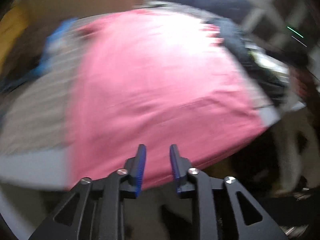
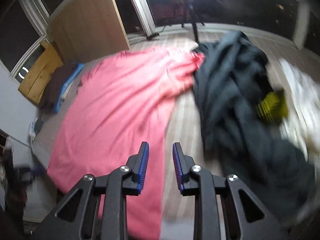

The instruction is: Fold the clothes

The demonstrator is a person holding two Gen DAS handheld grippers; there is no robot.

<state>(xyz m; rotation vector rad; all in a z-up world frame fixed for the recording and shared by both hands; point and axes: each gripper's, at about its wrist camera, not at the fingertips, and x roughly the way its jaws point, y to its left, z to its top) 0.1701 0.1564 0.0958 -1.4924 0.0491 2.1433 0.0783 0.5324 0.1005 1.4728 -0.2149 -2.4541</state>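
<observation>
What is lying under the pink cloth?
The pink cloth lies spread on a striped light bed cover, which shows beside it. Whatever is directly beneath the cloth is covered and cannot be seen.

Striped bed with pink garment spread flat, dark heap of clothes beside it.

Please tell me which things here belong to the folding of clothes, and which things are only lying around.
For the job:
- pink garment, spread flat
- dark grey clothes, heaped beside it
- left gripper and right gripper, both open and empty

Only lying about:
- wooden cabinet
- yellow item, blurred
- brown cloth on blue
</observation>
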